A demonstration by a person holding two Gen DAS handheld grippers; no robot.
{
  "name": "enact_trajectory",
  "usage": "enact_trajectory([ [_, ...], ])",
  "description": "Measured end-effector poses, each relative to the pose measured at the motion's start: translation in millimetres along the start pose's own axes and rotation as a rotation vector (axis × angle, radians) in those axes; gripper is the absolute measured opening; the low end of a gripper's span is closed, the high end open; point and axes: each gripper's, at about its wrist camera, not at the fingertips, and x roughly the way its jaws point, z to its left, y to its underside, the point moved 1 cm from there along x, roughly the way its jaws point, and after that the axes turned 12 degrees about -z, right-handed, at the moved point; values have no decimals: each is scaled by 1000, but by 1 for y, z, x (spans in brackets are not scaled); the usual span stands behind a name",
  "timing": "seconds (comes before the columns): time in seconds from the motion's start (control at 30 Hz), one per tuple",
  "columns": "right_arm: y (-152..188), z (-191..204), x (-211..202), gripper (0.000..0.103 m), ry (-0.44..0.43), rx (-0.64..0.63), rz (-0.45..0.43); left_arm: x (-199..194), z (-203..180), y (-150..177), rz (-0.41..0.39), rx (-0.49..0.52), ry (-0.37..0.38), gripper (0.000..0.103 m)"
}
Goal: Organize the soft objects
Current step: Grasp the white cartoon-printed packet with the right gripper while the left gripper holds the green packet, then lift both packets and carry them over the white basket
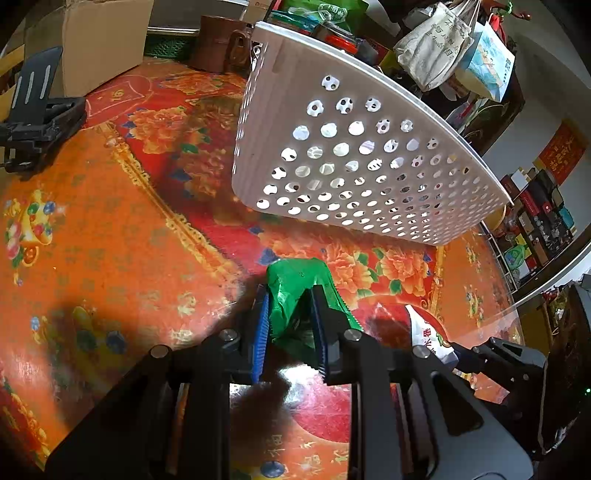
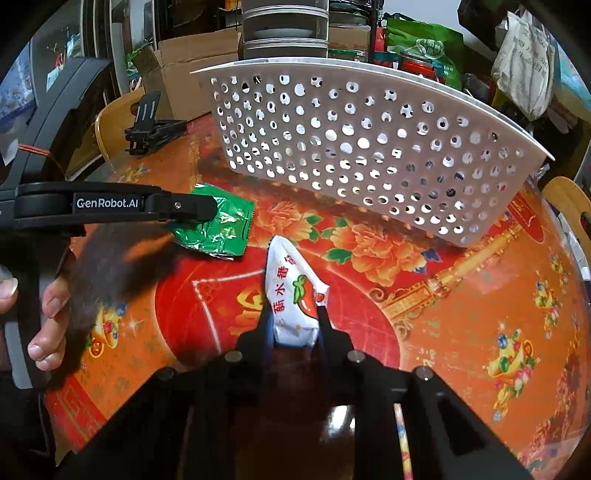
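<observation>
My left gripper is shut on a green foil packet, held just above the red and orange tablecloth; the packet also shows in the right wrist view under the left gripper's finger. My right gripper is shut on a white snack packet with red characters and a tomato picture; its tip also shows in the left wrist view. A white perforated basket stands on the table beyond both grippers, apart from them.
A black phone stand sits at the far left of the table. A cardboard box, a brown mug, steel containers and bags crowd the back. Wooden chair backs flank the table.
</observation>
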Motion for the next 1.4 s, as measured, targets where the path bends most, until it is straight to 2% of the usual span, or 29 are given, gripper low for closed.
enact_trajectory([
  [0.17, 0, -2, -9, 19, -7, 4, -18, -7, -3, -3, -41, 15, 9, 18],
  [0.3, -3, -6, -21, 19, -11, 17, -46, -15, -15, -4, -72, 49, 50, 18],
  [0.57, -8, -32, -40, 19, 2, 47, -87, -29, -33, -6, -134, 100, 89, 16],
  [0.67, -8, -40, -44, 19, 9, 57, -92, -24, -41, -4, -119, 136, 70, 13],
  [0.83, -4, -53, -49, 19, 4, 89, -101, -10, -40, 1, -62, 133, 63, 7],
  [0.97, 0, -60, -49, 19, 0, 106, -103, -10, -45, 3, -58, 140, 68, 6],
  [1.13, 0, -64, -55, 19, -3, 113, -116, -21, -61, 3, -94, 166, 87, 1],
  [1.4, -1, -69, -68, 19, 1, 127, -140, -45, -90, 1, -148, 231, 101, 0],
])
